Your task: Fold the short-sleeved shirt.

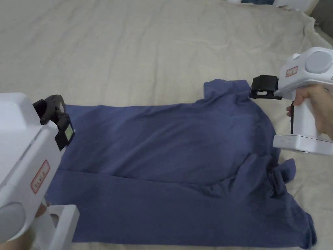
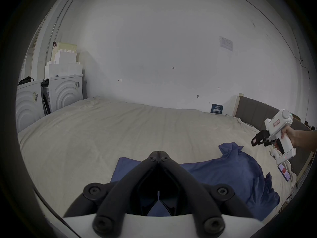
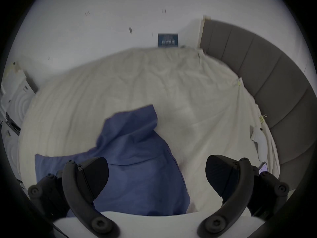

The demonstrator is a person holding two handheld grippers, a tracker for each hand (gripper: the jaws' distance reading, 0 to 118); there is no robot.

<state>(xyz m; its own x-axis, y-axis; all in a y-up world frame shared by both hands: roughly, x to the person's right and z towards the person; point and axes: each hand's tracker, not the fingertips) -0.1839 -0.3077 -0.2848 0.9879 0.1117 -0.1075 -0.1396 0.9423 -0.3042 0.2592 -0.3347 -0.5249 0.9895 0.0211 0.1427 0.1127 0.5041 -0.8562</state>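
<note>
Now we see the blue short-sleeved shirt [image 1: 162, 153] lying on the bed [image 1: 146, 48], close to the near edge. It lies long from left to right. The bottom hem is at the left and the neck and sleeves are at the right. The near long side looks folded in over the middle, and the near sleeve is bunched up at the right. The far sleeve [image 1: 224, 88] sticks out flat toward the far side.

Our left gripper [image 1: 53, 112] hangs just over the far left corner of the shirt. Its jaws are pressed together with nothing between them, as the left gripper view shows [image 2: 158, 153].

Our right gripper [image 1: 263, 87] hangs over the right end, just beside the far sleeve. Its jaws stand wide apart and hold nothing, and in the right gripper view [image 3: 157, 174] the far sleeve lies in front of them.

We think the far long side is the next part to fold. For that, the right gripper is the nearer one to the far sleeve, and the left gripper is the nearer one to the far hem corner. The left one would have to spread its jaws first. The shirt is soft and may slip or wrinkle.
</note>
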